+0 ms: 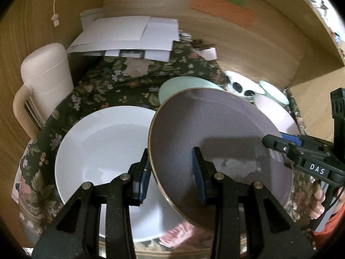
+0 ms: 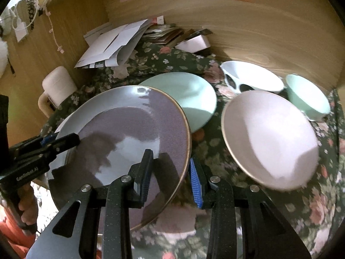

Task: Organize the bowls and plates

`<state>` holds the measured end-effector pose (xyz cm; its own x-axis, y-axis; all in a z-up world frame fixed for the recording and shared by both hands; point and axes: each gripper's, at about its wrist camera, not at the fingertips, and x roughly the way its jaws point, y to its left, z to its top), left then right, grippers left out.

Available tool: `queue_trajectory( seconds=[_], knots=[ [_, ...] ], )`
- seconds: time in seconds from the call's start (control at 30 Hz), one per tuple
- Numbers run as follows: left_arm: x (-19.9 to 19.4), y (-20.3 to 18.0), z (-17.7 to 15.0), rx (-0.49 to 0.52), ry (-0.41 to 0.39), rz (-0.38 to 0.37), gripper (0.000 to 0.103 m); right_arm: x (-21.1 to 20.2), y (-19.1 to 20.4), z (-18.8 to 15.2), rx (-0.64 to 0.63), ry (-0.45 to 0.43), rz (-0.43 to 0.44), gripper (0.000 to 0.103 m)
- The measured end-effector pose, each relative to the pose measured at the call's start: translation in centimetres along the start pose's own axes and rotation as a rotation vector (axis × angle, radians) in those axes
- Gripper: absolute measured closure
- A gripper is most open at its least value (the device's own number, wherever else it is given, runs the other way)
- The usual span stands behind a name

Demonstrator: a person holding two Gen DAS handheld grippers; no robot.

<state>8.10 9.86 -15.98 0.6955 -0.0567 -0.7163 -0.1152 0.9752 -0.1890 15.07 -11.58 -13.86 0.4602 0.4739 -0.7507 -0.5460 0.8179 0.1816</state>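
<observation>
A purple plate with a gold rim (image 1: 215, 142) (image 2: 129, 138) is held tilted above the table between both grippers. My left gripper (image 1: 172, 172) straddles its left rim, one pad under it and one on top. My right gripper (image 2: 170, 172) straddles its right rim and also shows at the right of the left wrist view (image 1: 278, 144). A white plate (image 1: 103, 151) lies flat below and left of the purple plate. A pale green plate (image 2: 189, 95), a pink bowl (image 2: 269, 138), a white spotted bowl (image 2: 252, 77) and a small green bowl (image 2: 308, 95) stand behind and to the right.
The table wears a dark floral cloth (image 2: 248, 194). A cream lidded mug (image 1: 47, 82) stands at the left. White papers (image 1: 129, 36) and a small box (image 2: 194, 43) lie at the back against wooden walls (image 2: 258, 32).
</observation>
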Motion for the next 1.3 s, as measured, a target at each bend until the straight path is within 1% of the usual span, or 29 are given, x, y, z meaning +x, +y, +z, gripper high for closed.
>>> queue_trajectory(
  seconds=[0.27,0.57,0.93,1.13,1.3],
  knots=[
    [-1.0,-2.1,-1.4,0.019,0.003,-0.032,0.067,-2.5,-0.7,-2.1,0.033,-0.025,-0.031,0.073],
    [-0.9,-4.2,-2.8,0.052,0.024,-0.058,0.067,-3.8,-2.1,-4.5,0.078,-0.028,-0.046,0.073],
    [1.4,-6.1,-4.1,0.063,0.091,-0.086,0.067,-3.9,-4.3,-7.1,0.146,0.0,-0.061,0.073],
    [3.1,-6.8,-4.3,0.059,0.131,-0.099,0.067,-3.6,-5.6,-7.8,0.181,0.017,-0.07,0.073],
    [4.2,-7.2,-4.2,0.063,0.145,-0.088,0.067,-2.9,-6.2,-8.1,0.199,0.039,-0.071,0.073]
  ],
)
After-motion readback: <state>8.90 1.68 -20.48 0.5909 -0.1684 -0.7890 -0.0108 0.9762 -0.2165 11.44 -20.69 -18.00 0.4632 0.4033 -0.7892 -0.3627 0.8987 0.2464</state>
